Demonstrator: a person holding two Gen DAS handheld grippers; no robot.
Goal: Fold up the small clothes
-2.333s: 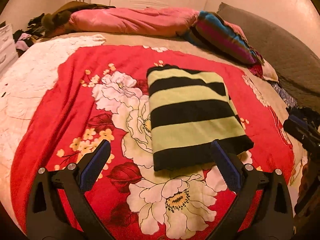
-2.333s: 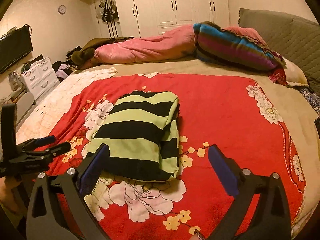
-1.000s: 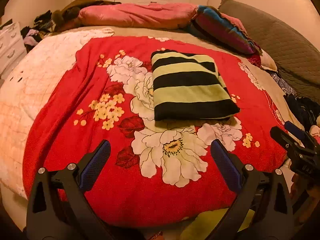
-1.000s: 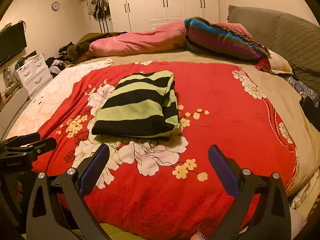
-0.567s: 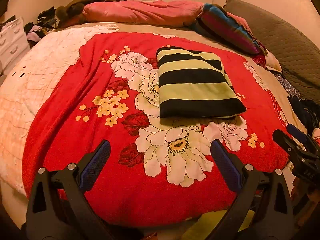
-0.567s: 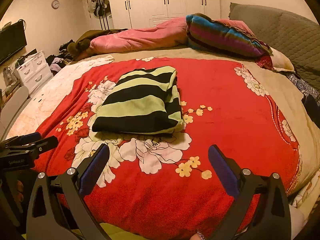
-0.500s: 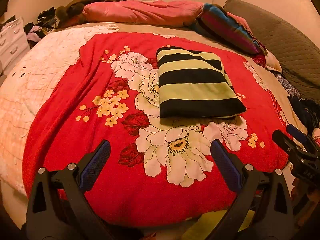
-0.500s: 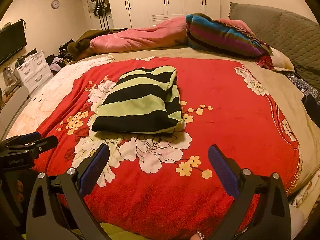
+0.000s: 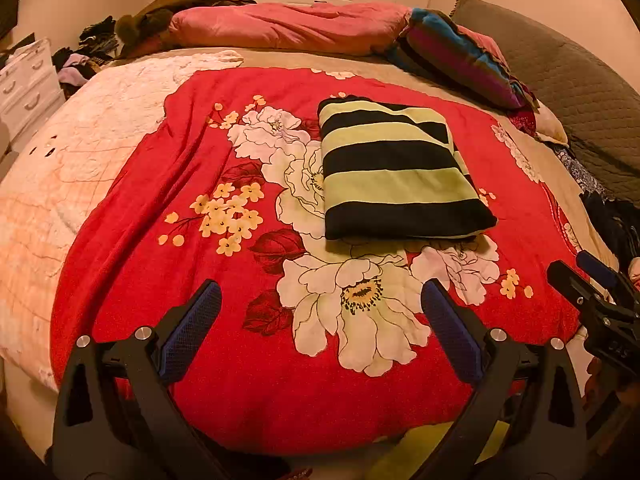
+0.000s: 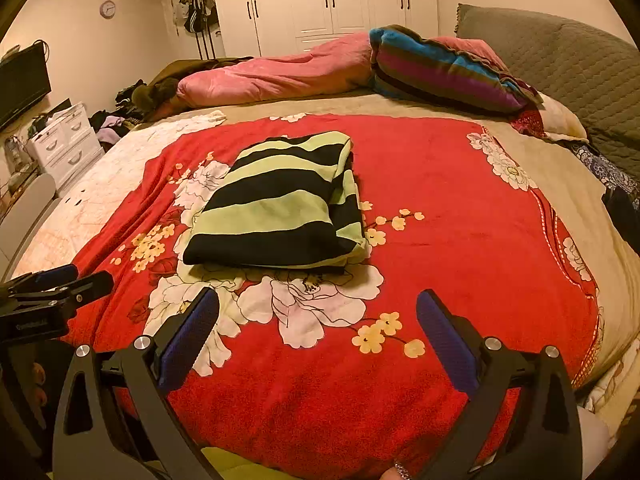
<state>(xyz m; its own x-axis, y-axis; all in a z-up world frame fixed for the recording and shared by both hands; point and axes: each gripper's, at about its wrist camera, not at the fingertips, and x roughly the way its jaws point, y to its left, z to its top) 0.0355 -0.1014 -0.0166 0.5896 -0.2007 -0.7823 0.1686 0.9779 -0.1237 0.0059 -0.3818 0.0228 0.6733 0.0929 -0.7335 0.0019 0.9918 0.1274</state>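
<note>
A green-and-black striped garment (image 9: pixel 396 176) (image 10: pixel 280 208) lies folded into a neat rectangle on the red floral blanket (image 9: pixel 168 184) (image 10: pixel 460 208). My left gripper (image 9: pixel 320 300) hangs open near the bed's front edge, well short of the garment, with nothing between its blue pads. My right gripper (image 10: pixel 318 300) is also open and empty, back from the garment's near edge. Each gripper shows at the side of the other's view: the right gripper (image 9: pixel 592 300) at the right edge, the left gripper (image 10: pixel 52 284) at the left edge.
A pink duvet (image 10: pixel 280 76) and a striped pillow (image 10: pixel 444 68) lie at the far side of the bed. A grey quilted headboard (image 10: pixel 568 64) rises on the right. White drawers (image 10: pixel 68 140), heaped clothes (image 10: pixel 120 116) and wardrobes (image 10: pixel 328 0) line the room's left and back.
Both grippers have drawn back from the folded garment toward the bed's front edge since 2.3 s ago, staying open. In the last half second almost nothing has moved.
</note>
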